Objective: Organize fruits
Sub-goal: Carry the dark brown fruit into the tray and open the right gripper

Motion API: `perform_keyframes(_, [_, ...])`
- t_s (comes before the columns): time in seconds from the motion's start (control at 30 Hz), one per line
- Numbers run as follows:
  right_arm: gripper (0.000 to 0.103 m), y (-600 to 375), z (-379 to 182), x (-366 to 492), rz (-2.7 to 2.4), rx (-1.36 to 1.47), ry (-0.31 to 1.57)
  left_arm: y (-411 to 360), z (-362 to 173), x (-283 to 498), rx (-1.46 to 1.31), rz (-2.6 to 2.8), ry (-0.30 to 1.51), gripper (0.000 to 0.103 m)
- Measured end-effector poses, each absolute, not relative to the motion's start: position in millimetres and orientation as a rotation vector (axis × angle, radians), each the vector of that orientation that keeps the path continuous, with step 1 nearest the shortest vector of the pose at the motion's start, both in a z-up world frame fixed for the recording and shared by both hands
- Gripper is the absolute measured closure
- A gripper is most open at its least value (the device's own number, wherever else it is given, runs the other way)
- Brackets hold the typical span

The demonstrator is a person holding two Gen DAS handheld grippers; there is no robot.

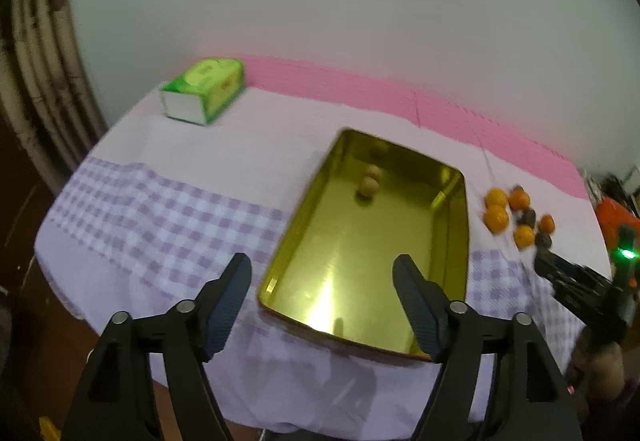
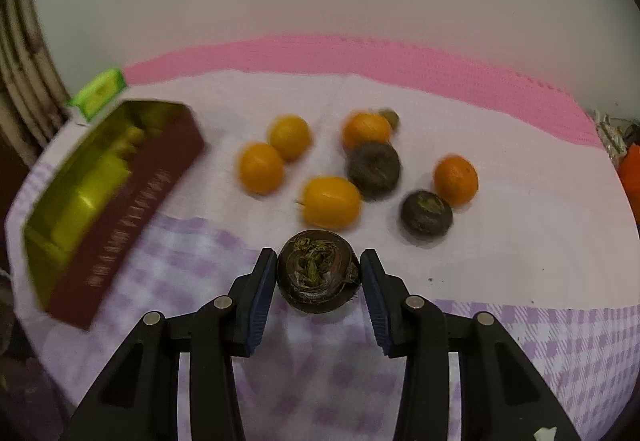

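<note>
The right tongs (image 2: 319, 273) are closed on a dark round fruit (image 2: 318, 271), one pad on each flank, its dried green stem end facing the camera; it sits at the near edge of the fruit pile on the counter (image 2: 520, 261). It looks light and firm with a smooth rind — likely to roll or twist out unless the pads stay across its widest part, as they are. The left tongs (image 1: 322, 273) stand wide open and empty above the near end of the gold tray (image 1: 462, 225).

Only the left view shows the tray floor and the two small tan fruits (image 1: 370, 181) in it. Only the right view shows the grip, and the oranges (image 2: 332, 201) — all blurred — behind it.
</note>
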State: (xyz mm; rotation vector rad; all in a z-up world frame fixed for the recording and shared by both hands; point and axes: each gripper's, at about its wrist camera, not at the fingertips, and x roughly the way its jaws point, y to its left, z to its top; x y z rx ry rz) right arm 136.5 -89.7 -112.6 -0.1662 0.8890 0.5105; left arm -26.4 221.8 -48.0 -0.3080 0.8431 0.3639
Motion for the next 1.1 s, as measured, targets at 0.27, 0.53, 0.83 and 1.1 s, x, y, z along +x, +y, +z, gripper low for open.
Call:
perform_keyframes(0.27, [0.063,-6.1,-50.2,118.3,0.774,-0.133,0.811,237.0,-46.8,-32.5,-0.299,0.423,0.813,0.012])
perform_keyframes(0.53, [0.063,86.9,-75.8,133.1,0.848,-0.267,0.899,232.3,-57.6,-22.9,-0.260,0.392,0.896,0.011])
perform_keyframes(0.83, [0.063,126.6,-108.8,170.6,0.795,-0.372,0.969,231.9,-56.1,-25.1,-0.302,0.324,0.868,0.011])
perform_keyframes(1.1, [0.062,140.3,-124.3,186.4,0.729,-0.375,0.967,231.4,-55.3,-26.0,-0.314,0.297,0.861,0.011])
